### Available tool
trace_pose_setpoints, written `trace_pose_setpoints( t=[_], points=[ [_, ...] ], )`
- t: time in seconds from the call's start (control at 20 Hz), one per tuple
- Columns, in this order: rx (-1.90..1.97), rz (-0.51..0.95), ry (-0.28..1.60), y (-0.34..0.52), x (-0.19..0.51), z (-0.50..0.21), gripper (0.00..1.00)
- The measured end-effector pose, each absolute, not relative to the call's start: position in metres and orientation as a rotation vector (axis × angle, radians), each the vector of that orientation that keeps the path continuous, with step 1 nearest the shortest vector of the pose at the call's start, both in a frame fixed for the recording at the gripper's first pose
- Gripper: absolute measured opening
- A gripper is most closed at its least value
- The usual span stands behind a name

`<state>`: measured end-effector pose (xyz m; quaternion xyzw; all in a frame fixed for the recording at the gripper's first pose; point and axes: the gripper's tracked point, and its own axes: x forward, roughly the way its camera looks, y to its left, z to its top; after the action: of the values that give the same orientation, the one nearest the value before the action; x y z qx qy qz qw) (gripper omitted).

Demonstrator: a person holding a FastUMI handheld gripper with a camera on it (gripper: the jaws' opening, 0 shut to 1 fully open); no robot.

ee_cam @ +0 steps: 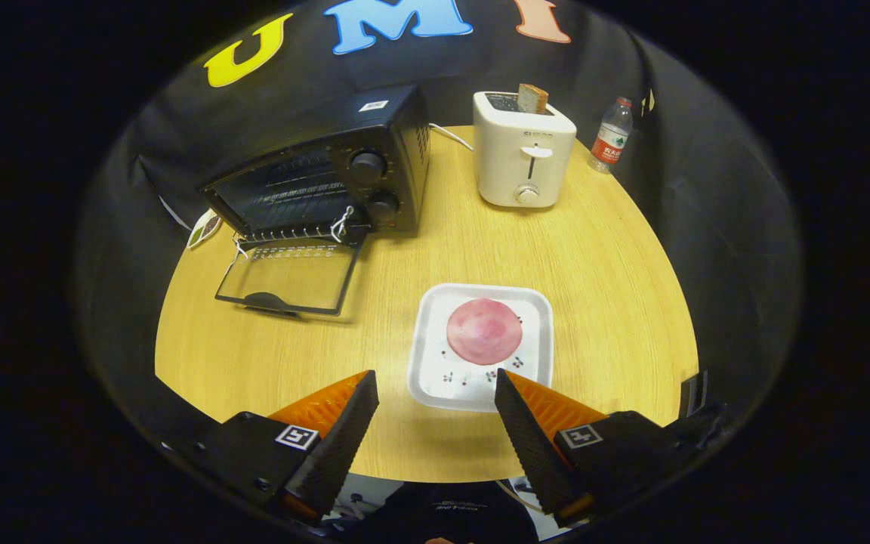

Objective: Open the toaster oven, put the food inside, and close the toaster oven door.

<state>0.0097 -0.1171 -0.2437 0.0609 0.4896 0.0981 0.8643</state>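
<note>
A black toaster oven [329,177] stands at the far left of the round wooden table [616,287]. Its glass door [288,276] lies folded down flat on the table in front of it, and the rack inside shows. A pink round piece of food [483,330] rests on a white square plate [435,363] just ahead of my fingers. My gripper [435,381] is open, held above the table's near edge, with nothing between its fingers. The right fingertip [507,389] overlaps the plate's near rim in the view.
A white pop-up toaster [522,151] with a slice of bread [532,98] in its slot stands at the back, right of the oven. A plastic water bottle [611,136] stands at the far right edge. A small card [205,227] lies left of the oven.
</note>
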Motion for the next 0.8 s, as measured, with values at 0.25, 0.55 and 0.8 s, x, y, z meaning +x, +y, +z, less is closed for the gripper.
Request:
trace_pose_setpoints(
  t=[0.25, 0.55, 0.8],
  points=[
    [0.165, 0.221, 1.05, -0.166, 0.026, -0.253, 0.98],
    [0.138, 0.243, 1.093, -0.202, 0.039, -0.289, 0.98],
    [0.135, 0.223, 1.205, -0.202, 0.04, -0.326, 0.98]
  ],
)
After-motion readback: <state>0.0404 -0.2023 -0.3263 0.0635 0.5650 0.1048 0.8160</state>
